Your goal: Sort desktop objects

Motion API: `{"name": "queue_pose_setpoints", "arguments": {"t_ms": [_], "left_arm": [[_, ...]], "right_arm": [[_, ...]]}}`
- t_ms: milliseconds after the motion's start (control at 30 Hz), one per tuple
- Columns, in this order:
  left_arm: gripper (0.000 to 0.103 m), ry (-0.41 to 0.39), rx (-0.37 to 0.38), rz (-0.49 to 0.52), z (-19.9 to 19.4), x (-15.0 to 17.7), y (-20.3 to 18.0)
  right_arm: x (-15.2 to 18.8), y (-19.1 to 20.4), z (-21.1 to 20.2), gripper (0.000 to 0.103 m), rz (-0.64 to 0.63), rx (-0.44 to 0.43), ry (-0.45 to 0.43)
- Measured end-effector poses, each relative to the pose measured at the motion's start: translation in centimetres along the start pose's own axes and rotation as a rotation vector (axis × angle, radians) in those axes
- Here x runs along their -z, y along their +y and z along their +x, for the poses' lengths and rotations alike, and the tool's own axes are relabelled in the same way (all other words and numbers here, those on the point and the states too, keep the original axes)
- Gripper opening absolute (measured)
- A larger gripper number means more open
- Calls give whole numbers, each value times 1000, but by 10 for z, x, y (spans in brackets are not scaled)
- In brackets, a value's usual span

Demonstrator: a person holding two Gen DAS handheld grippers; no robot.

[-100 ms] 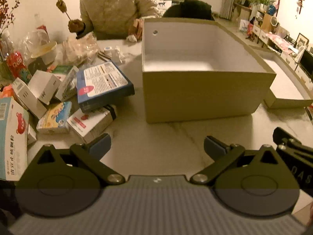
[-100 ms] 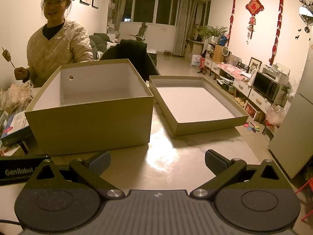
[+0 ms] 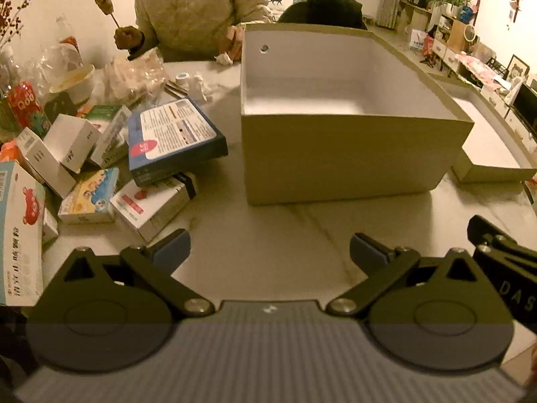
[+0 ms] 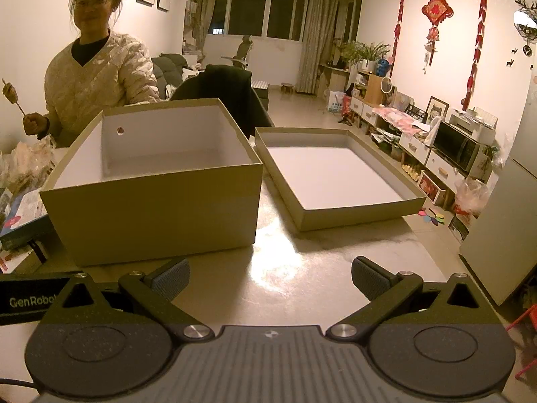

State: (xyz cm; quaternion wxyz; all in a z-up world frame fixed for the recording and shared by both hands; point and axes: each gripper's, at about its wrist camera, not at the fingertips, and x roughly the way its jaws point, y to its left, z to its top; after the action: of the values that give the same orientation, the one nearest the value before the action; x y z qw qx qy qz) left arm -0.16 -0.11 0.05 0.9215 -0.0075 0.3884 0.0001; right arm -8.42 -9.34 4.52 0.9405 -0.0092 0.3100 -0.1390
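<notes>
1. Room: living room, window at 12 o'clock, red hangings at 2.
2. Tabletop [image 3: 268,235]: pale marble.
3. Box [image 3: 335,154]: centre, empty; lid [image 4: 335,181] at 3 o'clock.
4. Cartons [image 3: 100,168]: heaped at 9 o'clock.
5. Left gripper [image 3: 270,252] and right gripper [image 4: 270,278]: both spread, empty.

It was a home living room: a sofa [image 4: 167,67], curtained windows [image 4: 261,11], houseplants [image 4: 364,52], red wall ornaments [image 4: 436,10] and a microwave [image 4: 458,149] on low drawers.
</notes>
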Motion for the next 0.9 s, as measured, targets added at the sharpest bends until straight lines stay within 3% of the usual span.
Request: {"name": "queue_pose_setpoints", "arguments": {"t_ms": [100,167,333,533,700,800,900], "left_arm": [[103,22,-21,0,5,8,-5],[103,120,-35,-8,19,-2,-6],[103,210,11,-28,30,-16,9],[103,245,27,-14,38,-31,14],[103,229,20,-17,41,-46,22],[103,195,46,-45,38,-55,29],[103,211,84,-70,40,-63,35]], "right_arm": [[-5,-6,7,103,3,-36,37],[-9,-9,11,103,6,-61,62],[-20,-9,24,103,-17,-117,106],[-39,-16,48,103,-45,-222,171],[-53,-24,69,103,-54,-244,247],[-66,-31,79,103,-55,-263,266],[-80,-37,87,103,-63,-285,281]]}}
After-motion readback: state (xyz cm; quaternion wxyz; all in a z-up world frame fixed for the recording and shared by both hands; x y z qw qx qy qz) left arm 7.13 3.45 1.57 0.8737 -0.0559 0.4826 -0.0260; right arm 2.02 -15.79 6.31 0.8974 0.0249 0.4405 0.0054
